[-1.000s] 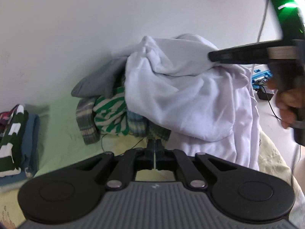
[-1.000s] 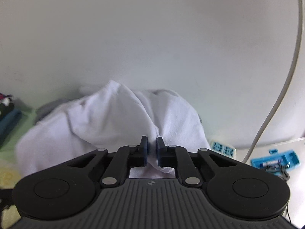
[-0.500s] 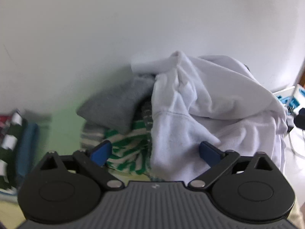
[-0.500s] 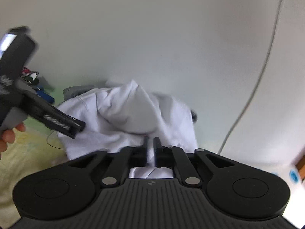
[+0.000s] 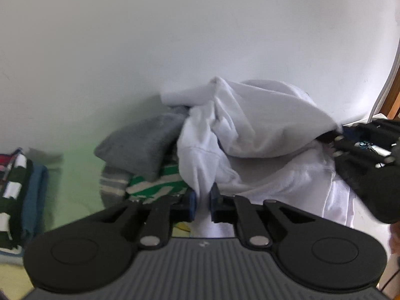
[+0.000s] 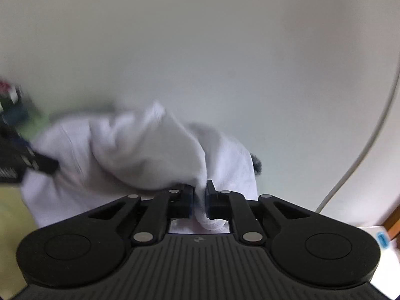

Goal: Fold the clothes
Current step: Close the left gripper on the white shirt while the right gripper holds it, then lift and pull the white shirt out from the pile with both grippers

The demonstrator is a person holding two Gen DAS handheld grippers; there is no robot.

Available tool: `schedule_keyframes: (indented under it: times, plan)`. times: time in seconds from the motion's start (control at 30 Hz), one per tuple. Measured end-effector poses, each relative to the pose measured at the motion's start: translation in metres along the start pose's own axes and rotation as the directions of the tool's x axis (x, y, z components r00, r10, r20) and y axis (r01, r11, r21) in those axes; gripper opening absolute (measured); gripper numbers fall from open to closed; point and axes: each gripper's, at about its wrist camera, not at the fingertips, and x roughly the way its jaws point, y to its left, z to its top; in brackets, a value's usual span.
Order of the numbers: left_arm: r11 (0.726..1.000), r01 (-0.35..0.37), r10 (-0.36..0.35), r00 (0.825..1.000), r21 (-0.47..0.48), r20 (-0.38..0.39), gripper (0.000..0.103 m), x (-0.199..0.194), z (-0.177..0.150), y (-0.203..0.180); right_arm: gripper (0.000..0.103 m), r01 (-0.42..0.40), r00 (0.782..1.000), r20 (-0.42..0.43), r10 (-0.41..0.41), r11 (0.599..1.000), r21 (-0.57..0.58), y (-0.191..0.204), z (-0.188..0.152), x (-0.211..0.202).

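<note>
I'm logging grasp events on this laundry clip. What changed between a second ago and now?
The left gripper, shut on nothing a second ago, swung open and is closing on a fold of the white garment. The right gripper loosened briefly and is closing on its own fold again. The grey garment, the green striped one and the folded stack stayed put.

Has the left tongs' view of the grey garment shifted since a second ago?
Yes. The grey garment now sits further right in the left wrist view, and the left tongs are closing on the white garment.
</note>
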Motion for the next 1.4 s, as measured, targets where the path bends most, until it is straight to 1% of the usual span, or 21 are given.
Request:
schedule_keyframes:
  times: [0.07,0.1,0.2,0.3,0.33,0.43,0.5,0.57,0.7,0.83,0.87,0.9,1.03,1.17,1.4]
  plan:
    - [1.000,-0.001,0.001,1.000,-0.004,0.018,0.006,-0.014,-0.005,0.005,0.007,-0.040,0.998,0.040,0.040,0.999,-0.001,0.003,0.003,-0.027]
    - [1.000,-0.003,0.003,0.999,-0.001,0.032,0.000,-0.022,-0.007,0.006,0.007,-0.060,0.996,0.059,0.060,0.998,-0.003,0.005,0.004,-0.041]
    - [1.000,0.002,-0.003,0.997,0.003,0.075,0.000,-0.055,-0.017,0.012,0.007,-0.105,0.989,0.100,0.108,0.994,-0.036,0.016,0.001,-0.085]
    - [0.999,0.015,-0.013,0.997,-0.028,0.082,0.000,-0.081,-0.028,0.022,0.007,-0.131,0.981,0.139,0.139,0.989,-0.061,0.028,-0.006,-0.127]
    - [0.999,0.018,-0.015,0.997,-0.033,0.080,0.000,-0.088,-0.033,0.025,0.007,-0.151,0.978,0.135,0.157,0.987,-0.052,0.031,-0.007,-0.134]
    - [0.999,0.011,-0.008,0.997,-0.038,0.073,0.000,-0.104,-0.049,0.030,0.007,-0.200,0.972,0.117,0.203,0.979,-0.036,0.042,-0.013,-0.155]
    - [0.999,-0.005,0.007,0.999,-0.044,0.054,0.000,-0.109,-0.061,0.034,0.007,-0.195,0.976,0.093,0.198,0.980,-0.046,0.051,-0.020,-0.163]
    - [0.998,-0.013,0.014,1.000,-0.060,0.021,0.000,-0.112,-0.076,0.040,0.008,-0.214,0.976,0.045,0.213,0.977,0.005,0.054,-0.030,-0.170]
    - [0.996,-0.020,0.019,1.000,-0.091,-0.013,0.000,-0.127,-0.110,0.050,0.008,-0.240,0.969,-0.037,0.246,0.963,0.124,0.055,-0.054,-0.183]
    - [0.995,-0.037,0.033,0.999,-0.096,-0.043,0.000,-0.140,-0.148,0.055,0.008,-0.245,0.959,-0.090,0.268,0.948,0.204,0.069,-0.078,-0.189]
    - [0.995,-0.041,0.037,0.998,-0.094,-0.047,0.000,-0.144,-0.156,0.056,0.008,-0.247,0.956,-0.103,0.274,0.944,0.220,0.073,-0.080,-0.193]
    - [0.995,-0.045,0.041,0.998,-0.092,-0.048,0.001,-0.147,-0.163,0.056,0.008,-0.248,0.953,-0.116,0.280,0.940,0.236,0.077,-0.081,-0.196]
    - [0.996,-0.037,0.034,0.999,-0.084,-0.033,0.001,-0.160,-0.180,0.061,0.008,-0.212,0.959,-0.136,0.249,0.947,0.239,0.098,-0.087,-0.203]
    - [0.997,-0.035,0.034,0.999,-0.064,-0.010,0.001,-0.177,-0.192,0.069,0.008,-0.179,0.964,-0.151,0.221,0.952,0.250,0.118,-0.090,-0.220]
    - [0.999,-0.021,0.021,1.000,-0.037,0.008,0.001,-0.211,-0.220,0.094,0.008,-0.161,0.963,-0.168,0.212,0.948,0.274,0.160,-0.092,-0.251]
